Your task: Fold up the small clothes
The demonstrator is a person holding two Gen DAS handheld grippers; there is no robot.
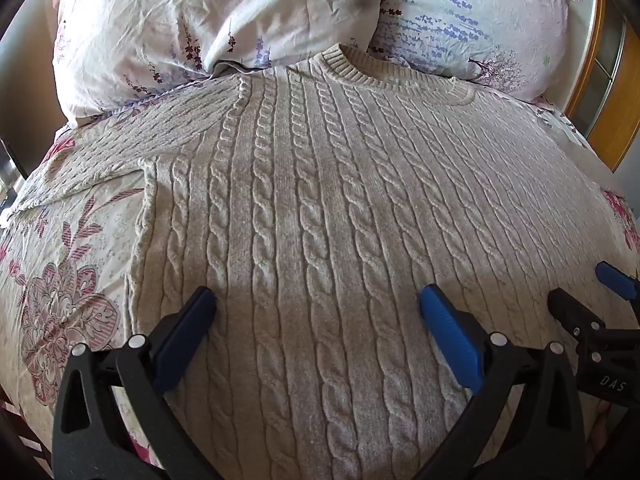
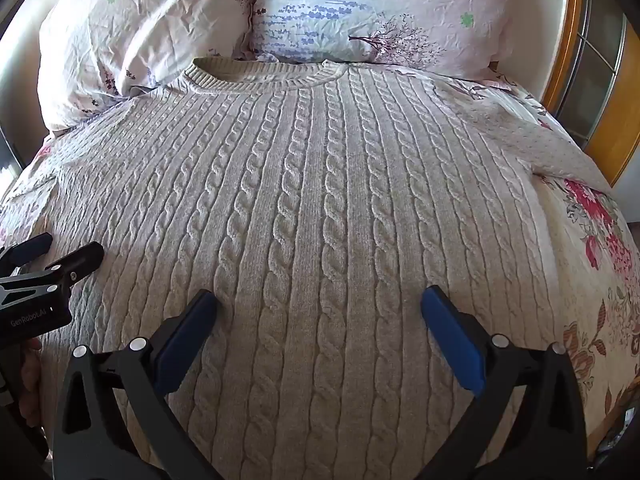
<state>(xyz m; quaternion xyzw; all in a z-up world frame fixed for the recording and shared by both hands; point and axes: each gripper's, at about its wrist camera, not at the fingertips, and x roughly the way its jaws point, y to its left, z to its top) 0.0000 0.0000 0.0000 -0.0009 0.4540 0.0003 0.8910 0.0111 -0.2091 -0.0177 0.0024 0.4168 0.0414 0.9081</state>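
Hovering spread wide over the lower body of the sweater (image 1: 304,208), the left gripper (image 1: 316,304) and right gripper (image 2: 320,304) both stand with fingers apart, holding nothing. The sweater lies flat on the floral bedspread (image 1: 60,280) — left sleeve (image 1: 80,164) shown only by the left view, right sleeve (image 2: 560,148) only by the right. Beyond its collar, two pillows (image 2: 360,12).

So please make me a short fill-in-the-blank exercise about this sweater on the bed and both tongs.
1. The beige cable-knit sweater lies spread flat on the floral ____.
2. Its ribbed collar points toward the two ____.
3. The left tongs and the right tongs both have their jaws ____.
4. The pads on the fingers are ____ in colour.

Missing words: bedsheet; pillows; open; blue
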